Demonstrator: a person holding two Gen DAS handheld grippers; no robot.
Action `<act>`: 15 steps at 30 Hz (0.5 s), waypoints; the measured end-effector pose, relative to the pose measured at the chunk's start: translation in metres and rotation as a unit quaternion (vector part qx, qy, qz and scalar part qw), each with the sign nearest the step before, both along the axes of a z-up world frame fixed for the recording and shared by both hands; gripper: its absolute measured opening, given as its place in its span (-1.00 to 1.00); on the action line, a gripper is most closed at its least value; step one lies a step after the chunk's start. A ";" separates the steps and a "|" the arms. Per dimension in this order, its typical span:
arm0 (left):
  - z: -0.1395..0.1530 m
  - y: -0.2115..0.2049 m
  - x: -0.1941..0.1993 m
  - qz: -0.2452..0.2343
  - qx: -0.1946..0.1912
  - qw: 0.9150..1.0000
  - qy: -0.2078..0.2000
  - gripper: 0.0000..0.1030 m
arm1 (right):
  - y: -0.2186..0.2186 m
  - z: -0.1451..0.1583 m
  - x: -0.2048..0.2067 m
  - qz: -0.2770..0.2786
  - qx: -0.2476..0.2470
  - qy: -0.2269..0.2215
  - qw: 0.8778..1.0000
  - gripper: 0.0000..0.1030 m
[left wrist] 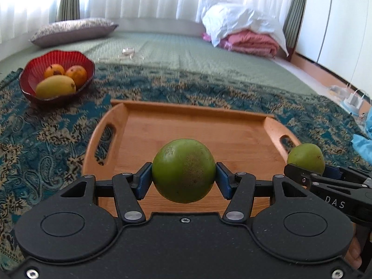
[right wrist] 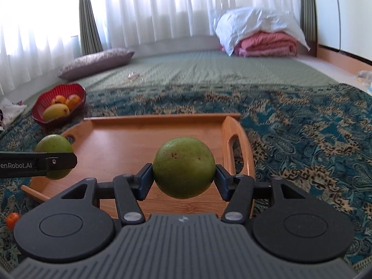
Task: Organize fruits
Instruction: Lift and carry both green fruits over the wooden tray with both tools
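My left gripper (left wrist: 183, 181) is shut on a round green fruit (left wrist: 183, 171) and holds it above the near part of the wooden tray (left wrist: 186, 125). My right gripper (right wrist: 183, 179) is shut on a second green fruit (right wrist: 183, 167) over the tray's right half (right wrist: 148, 137). Each gripper with its fruit shows in the other's view: the right one at the tray's right handle (left wrist: 305, 155), the left one at the tray's left side (right wrist: 54, 153). A red bowl (left wrist: 30, 79) holding three yellow-orange mangoes stands to the far left; it also shows in the right wrist view (right wrist: 40, 112).
Everything lies on a patterned teal cloth (left wrist: 46, 134) over a green mat. A small orange fruit (right wrist: 12, 219) lies on the cloth near left. A grey pillow (left wrist: 72, 30), folded pink and white bedding (left wrist: 246, 30) and some clear lids (left wrist: 127, 53) lie farther back.
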State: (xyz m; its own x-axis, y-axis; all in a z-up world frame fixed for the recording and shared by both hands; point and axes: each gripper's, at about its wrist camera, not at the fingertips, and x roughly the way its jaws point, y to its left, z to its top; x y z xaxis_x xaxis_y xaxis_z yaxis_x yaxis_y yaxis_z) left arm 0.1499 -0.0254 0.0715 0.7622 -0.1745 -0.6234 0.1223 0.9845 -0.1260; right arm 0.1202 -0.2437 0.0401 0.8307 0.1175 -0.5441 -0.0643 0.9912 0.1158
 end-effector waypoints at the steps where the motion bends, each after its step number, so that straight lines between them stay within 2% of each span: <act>1: -0.003 -0.001 0.004 0.000 0.004 1.000 0.005 0.07 | 0.000 -0.002 0.005 0.002 -0.005 0.006 1.000 0.15; 6: -0.013 -0.004 0.024 -0.001 0.015 1.000 0.025 0.07 | 0.006 -0.004 0.020 0.010 -0.024 0.020 0.999 0.15; 10: -0.019 -0.003 0.034 0.000 0.007 0.999 0.037 0.07 | 0.005 -0.007 0.031 0.010 -0.016 0.036 0.999 0.15; 15: -0.025 -0.006 0.040 0.003 0.019 0.999 0.038 0.07 | 0.005 -0.012 0.037 0.006 -0.011 0.045 0.999 0.15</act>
